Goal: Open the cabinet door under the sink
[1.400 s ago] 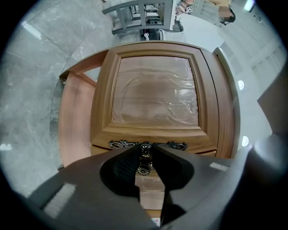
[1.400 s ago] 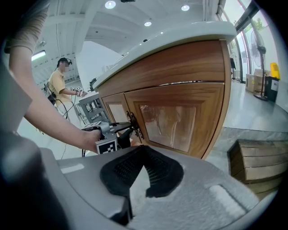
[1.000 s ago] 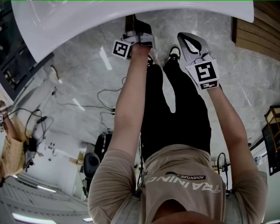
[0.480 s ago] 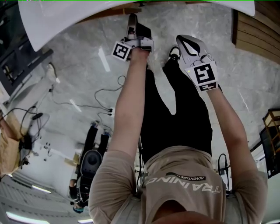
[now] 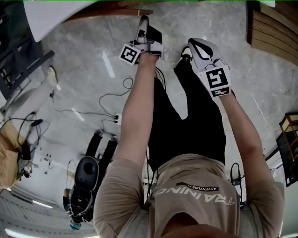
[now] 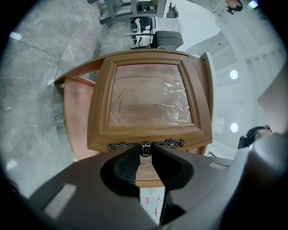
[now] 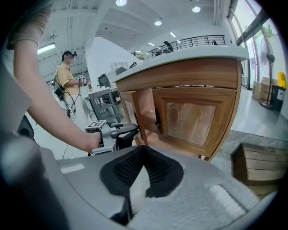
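Note:
The wooden cabinet door [image 6: 148,99] with a glass panel fills the left gripper view and stands swung partly out from the cabinet. My left gripper [image 6: 145,152] is shut on its small ornate knob [image 6: 145,148]. Seen from the head view, the left gripper [image 5: 143,23] reaches up to the door's top edge [image 5: 111,11] below the white sink counter [image 5: 46,18]. My right gripper [image 5: 194,44] hangs beside it, shut and empty [image 7: 143,150]. From the right gripper view I see the opened door [image 7: 145,110], the neighbouring closed door [image 7: 193,119] and the left gripper [image 7: 119,134].
A slatted wooden crate [image 5: 267,28] [image 7: 258,166] sits on the marble floor right of the cabinet. Cables [image 5: 111,100] trail across the floor at left. A person in dark gear [image 5: 86,186] is at lower left, and another person [image 7: 69,76] stands in the background.
The white counter has slid toward the top of the head view as both grippers drew back, the left one pulling the door outward. The person in dark gear has come into view at lower left.

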Motion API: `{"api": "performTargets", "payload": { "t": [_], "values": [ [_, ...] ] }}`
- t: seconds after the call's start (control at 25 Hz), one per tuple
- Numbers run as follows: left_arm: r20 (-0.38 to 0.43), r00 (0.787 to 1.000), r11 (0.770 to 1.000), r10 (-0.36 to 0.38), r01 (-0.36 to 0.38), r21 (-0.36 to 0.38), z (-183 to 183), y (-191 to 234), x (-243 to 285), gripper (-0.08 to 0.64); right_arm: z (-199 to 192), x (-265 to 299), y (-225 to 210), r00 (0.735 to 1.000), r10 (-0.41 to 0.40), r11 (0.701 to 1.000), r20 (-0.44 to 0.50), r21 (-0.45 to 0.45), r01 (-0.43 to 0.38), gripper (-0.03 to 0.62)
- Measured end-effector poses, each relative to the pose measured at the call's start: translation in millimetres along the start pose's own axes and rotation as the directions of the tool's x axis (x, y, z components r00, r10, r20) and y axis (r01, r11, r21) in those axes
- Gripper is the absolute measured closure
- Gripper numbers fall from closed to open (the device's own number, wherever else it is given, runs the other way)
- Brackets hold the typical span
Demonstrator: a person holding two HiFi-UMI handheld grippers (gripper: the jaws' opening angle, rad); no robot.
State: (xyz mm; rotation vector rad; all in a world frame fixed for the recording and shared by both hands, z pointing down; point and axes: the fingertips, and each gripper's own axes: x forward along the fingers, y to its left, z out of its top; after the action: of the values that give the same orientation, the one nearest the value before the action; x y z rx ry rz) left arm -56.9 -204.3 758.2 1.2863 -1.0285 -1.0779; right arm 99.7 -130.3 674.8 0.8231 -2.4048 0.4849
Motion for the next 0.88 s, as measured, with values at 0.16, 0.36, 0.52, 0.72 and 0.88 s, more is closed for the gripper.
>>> {"api": "performTargets", "payload": {
  "t": [0.16,0.36,0.52,0.72,0.88],
  "values": [
    [-0.031,1.0,1.0,-0.004,0.004,-0.005,0,0,-19,0.462,4,4,24,1.0,0.012,1.0,0.006,-0.012,-0.012,0.591],
    [-0.079,0.997,1.0,0.007,-0.009,-0.021,5,2,-47,0.462,3,10,62,1.0,0.02,1.0,0.005,-0.012,-0.02,0.591],
    [-0.112,0.994,1.0,-0.006,0.003,-0.025,12,-1,-65,0.462,2,15,89,1.0,0.02,1.0,-0.001,-0.018,-0.02,0.591],
    [-0.183,0.983,1.0,0.017,-0.022,-0.023,18,3,-90,0.462,-2,19,126,1.0,0.02,1.0,-0.012,-0.014,-0.02,0.591],
    [-0.233,0.972,0.999,0.013,-0.019,-0.025,31,1,-108,0.462,4,26,152,1.0,0.011,1.0,-0.011,-0.013,-0.011,0.591]
  ]
}}
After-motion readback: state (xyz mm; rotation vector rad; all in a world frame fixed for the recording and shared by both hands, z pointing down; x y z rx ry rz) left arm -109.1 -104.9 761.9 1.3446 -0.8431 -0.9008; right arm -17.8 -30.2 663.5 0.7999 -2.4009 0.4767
